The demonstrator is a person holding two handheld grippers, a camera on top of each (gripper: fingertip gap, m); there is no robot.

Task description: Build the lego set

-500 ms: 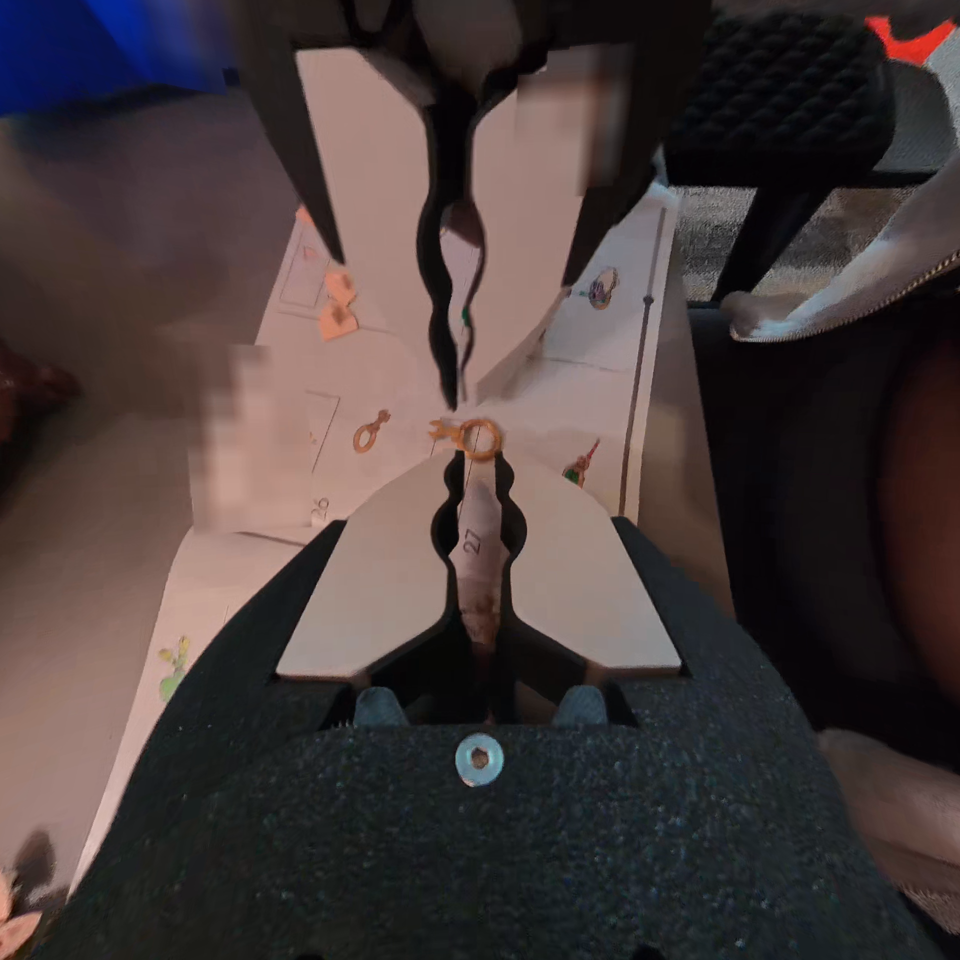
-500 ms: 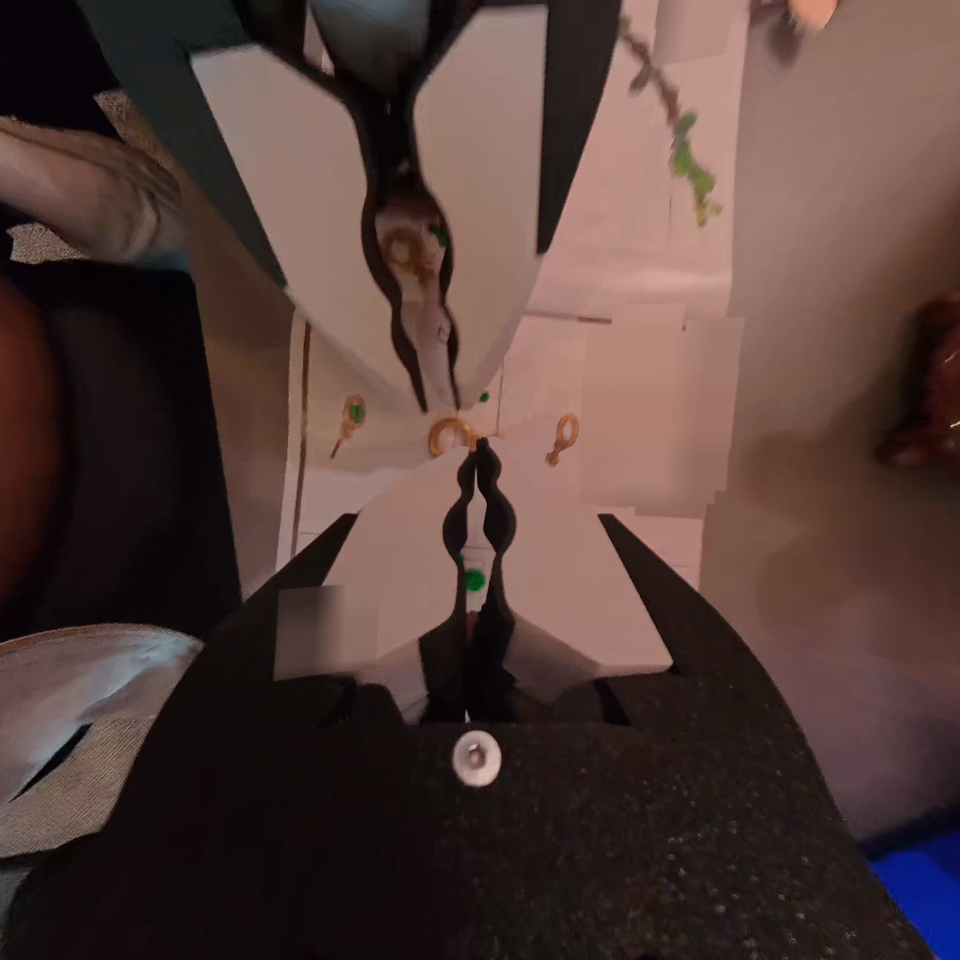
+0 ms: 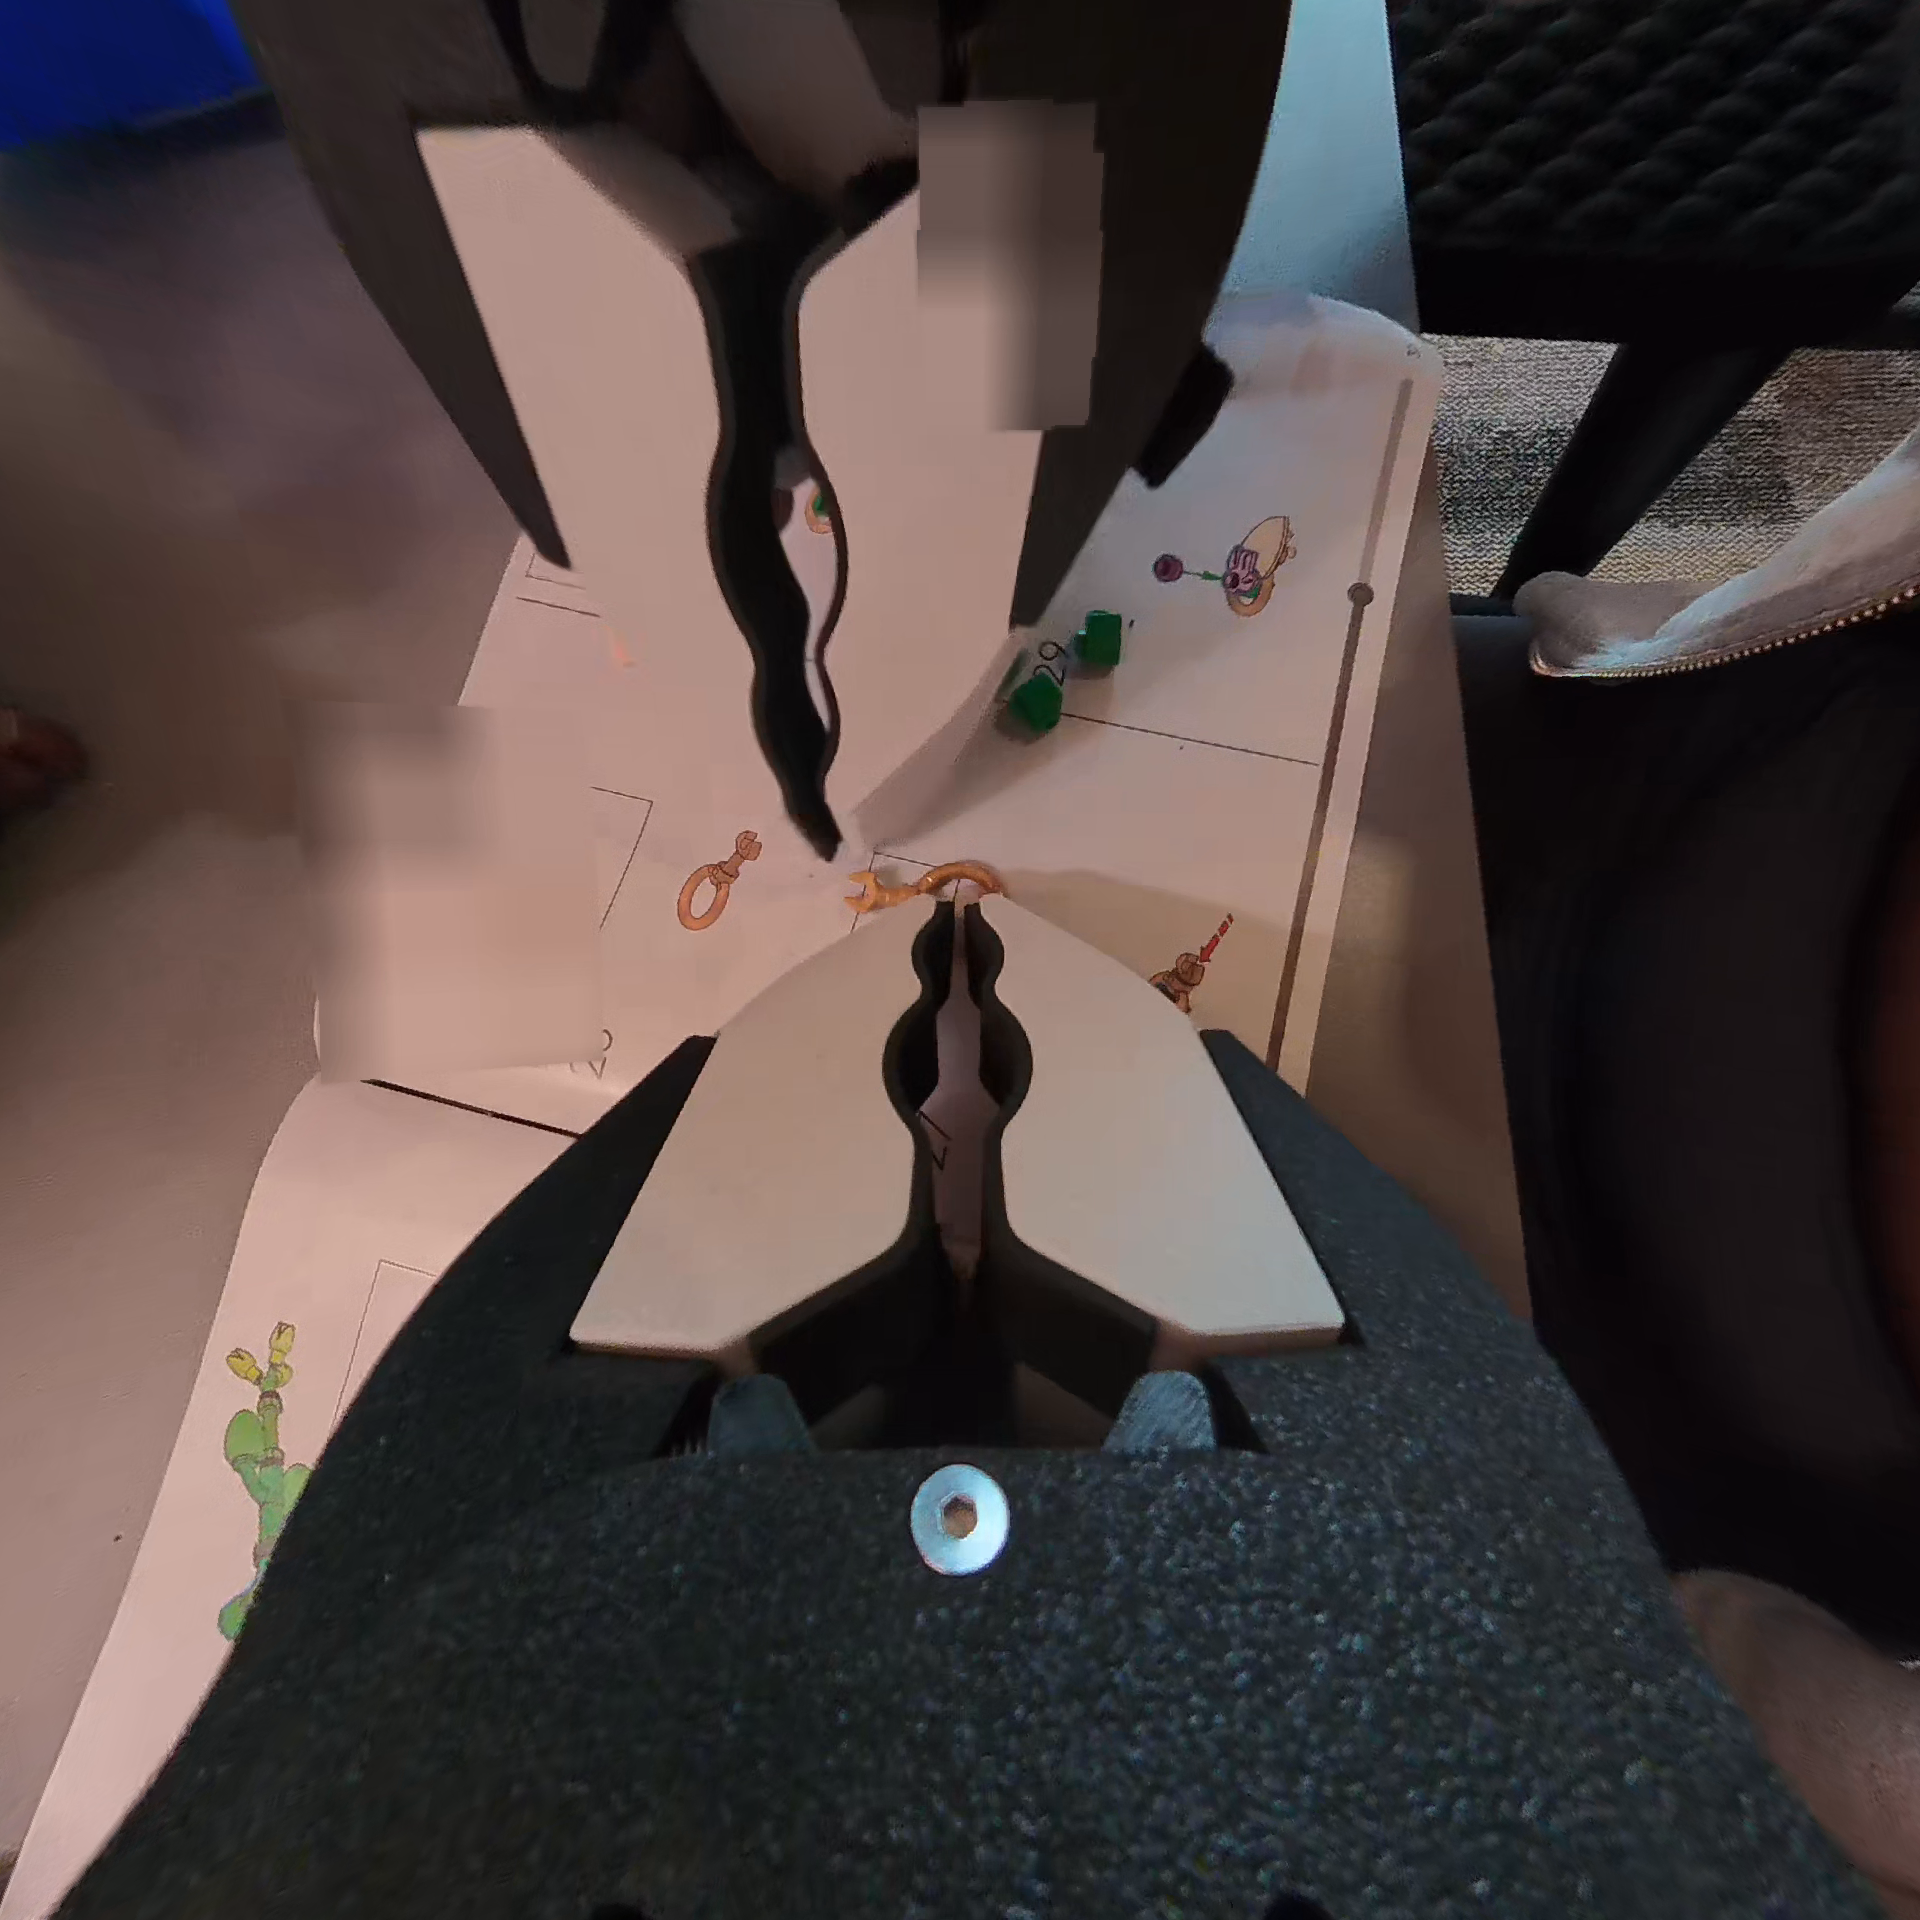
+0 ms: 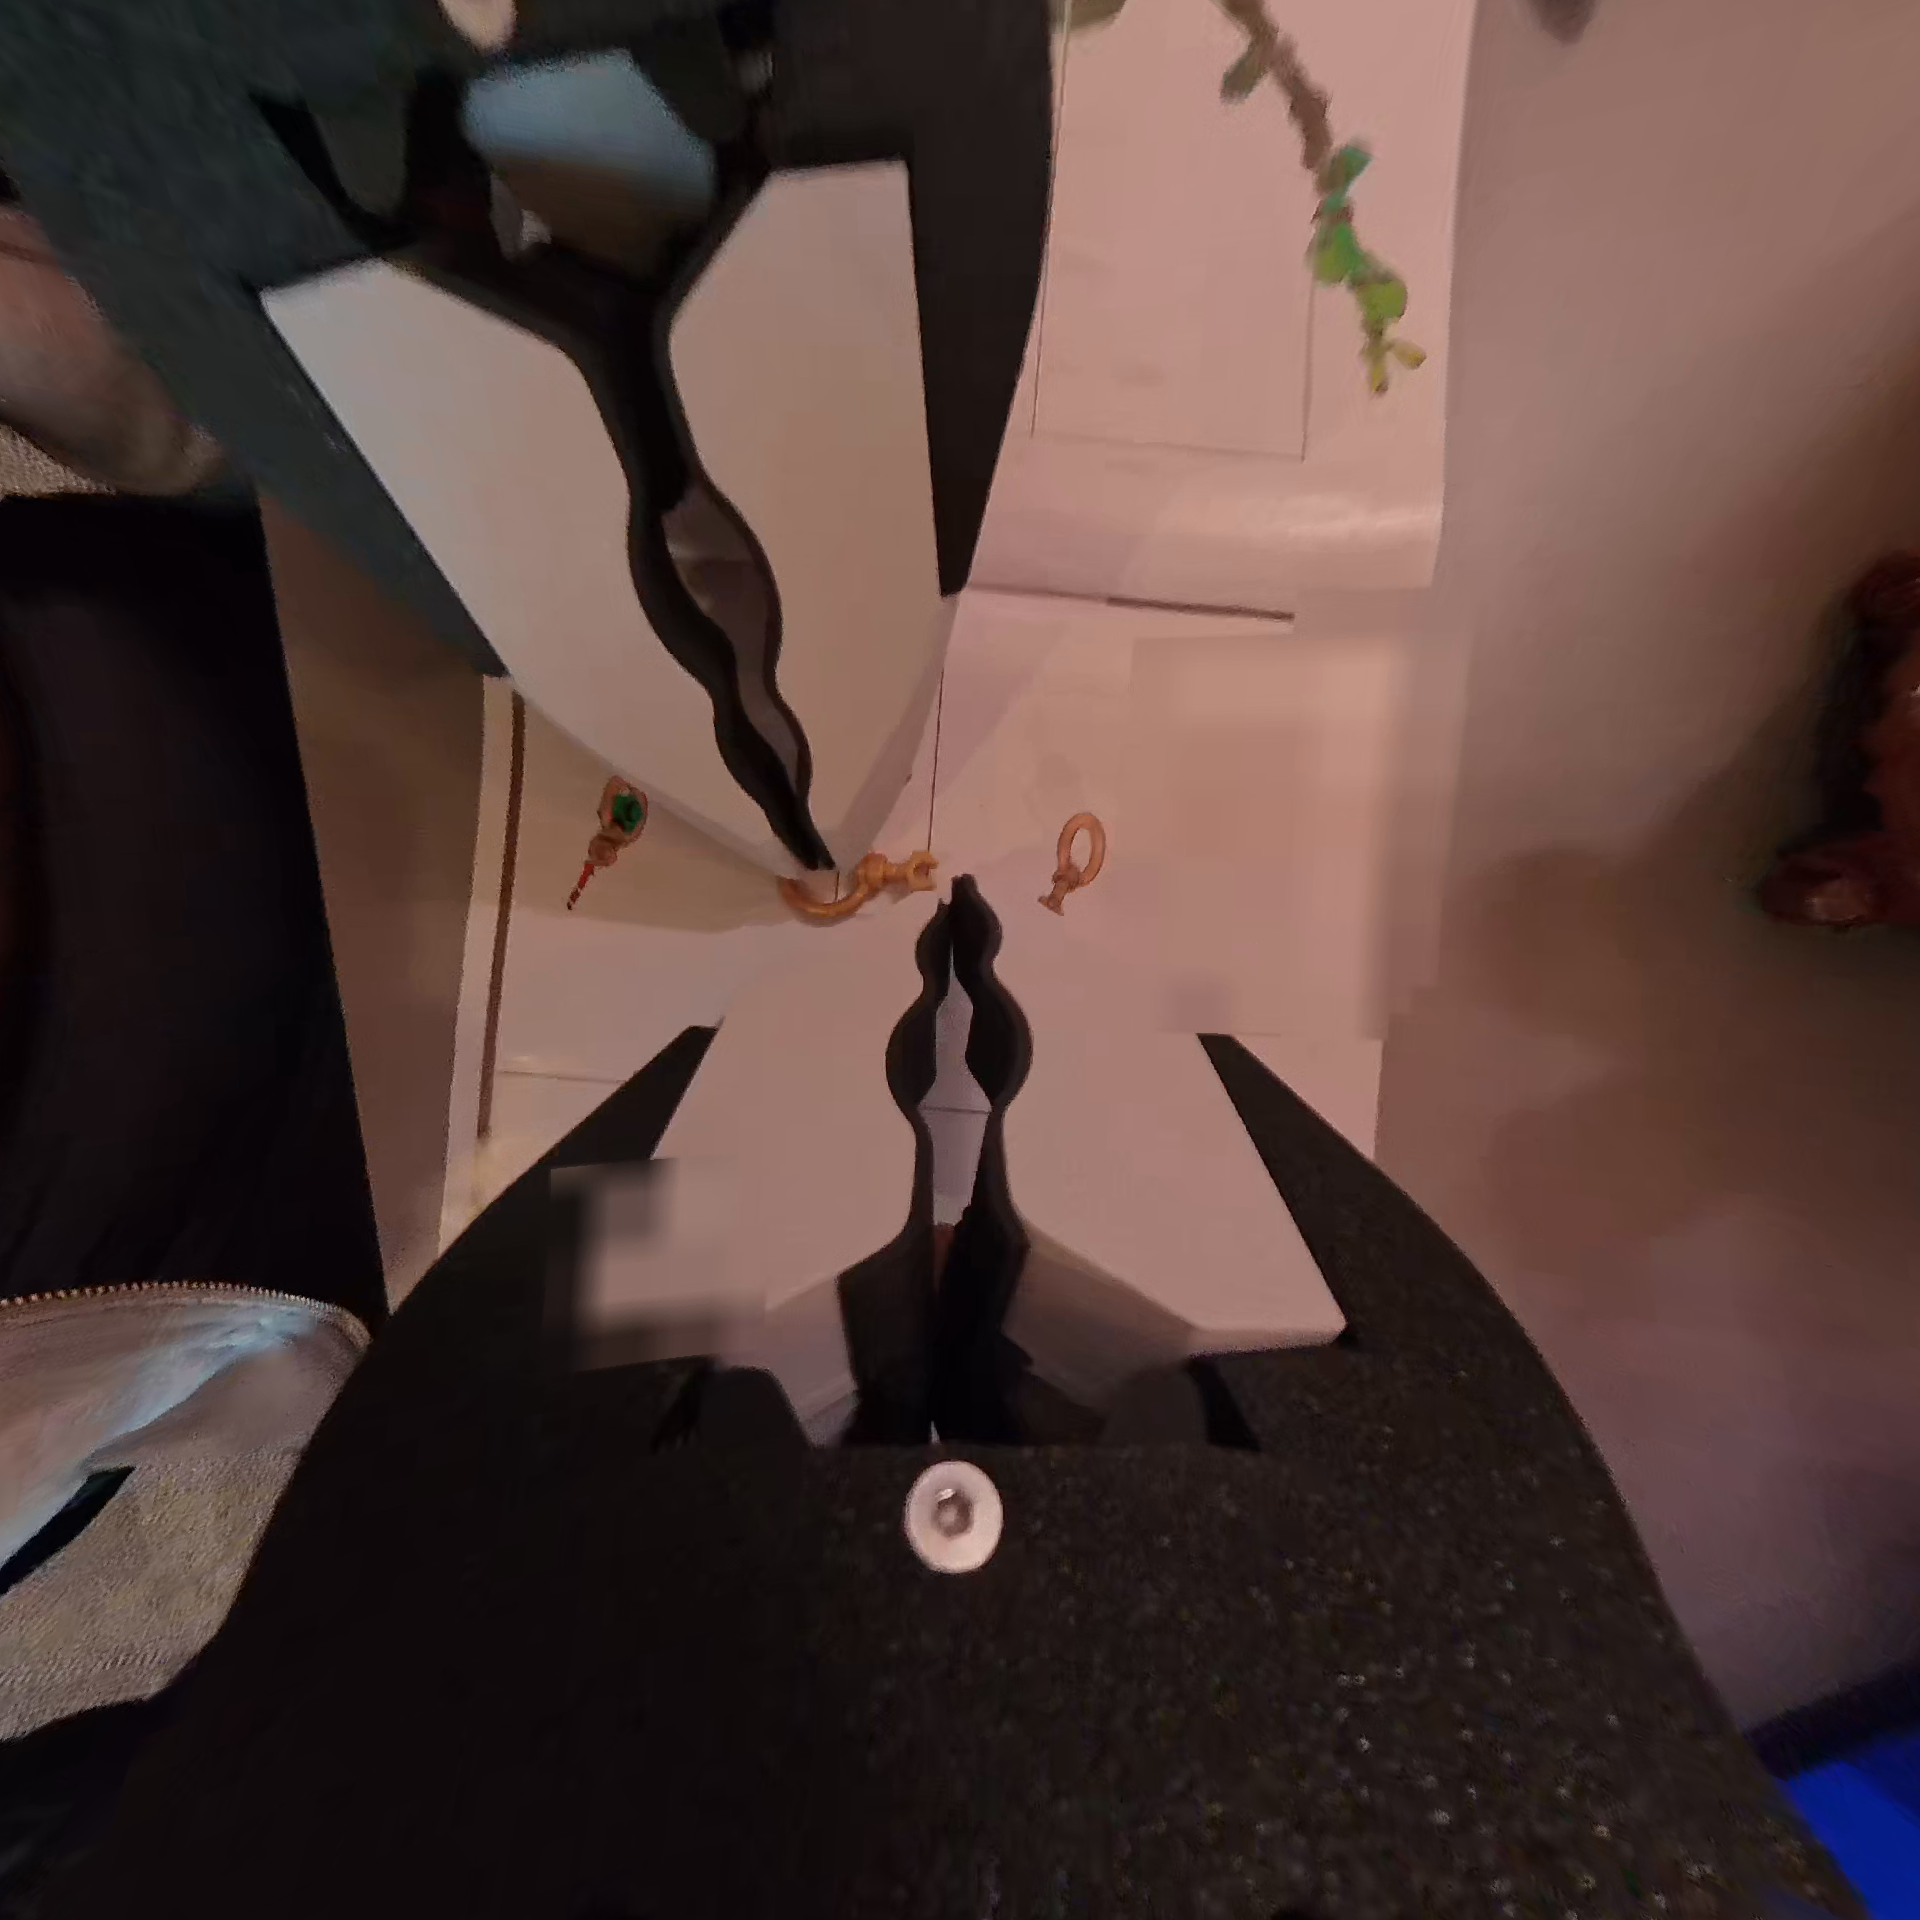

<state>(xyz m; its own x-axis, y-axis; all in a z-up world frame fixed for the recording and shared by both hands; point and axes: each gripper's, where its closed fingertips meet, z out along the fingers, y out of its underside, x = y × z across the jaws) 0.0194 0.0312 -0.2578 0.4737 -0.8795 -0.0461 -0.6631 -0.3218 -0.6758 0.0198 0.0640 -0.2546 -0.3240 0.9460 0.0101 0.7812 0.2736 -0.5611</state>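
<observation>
My left gripper (image 3: 956, 912) is shut on the ring end of a small gold ring-and-clip piece (image 3: 930, 883) and holds it just over the open instruction booklet (image 3: 1195, 831). The piece's clip end sticks out to the left. My right gripper (image 3: 826, 840) comes in from the top, shut, its tips just left of the clip and apart from it. In the right wrist view, the right gripper (image 4: 956, 899) is shut with nothing seen in it. The left gripper (image 4: 812, 857) holds the gold piece (image 4: 857, 888) beside it. Two small green pieces (image 3: 1065, 670) lie on the booklet.
The booklet (image 4: 1143, 520) lies on a pale table (image 4: 1610, 935). A black chair (image 3: 1662, 156) and a grey zipped pouch (image 3: 1714, 623) are at the right. A brown object (image 4: 1860, 748) sits at the table's far side.
The right gripper has drawn off sideways from the gold piece, leaving a small gap at the clip end. The two green pieces now show from behind it. The left gripper still holds the ring.
</observation>
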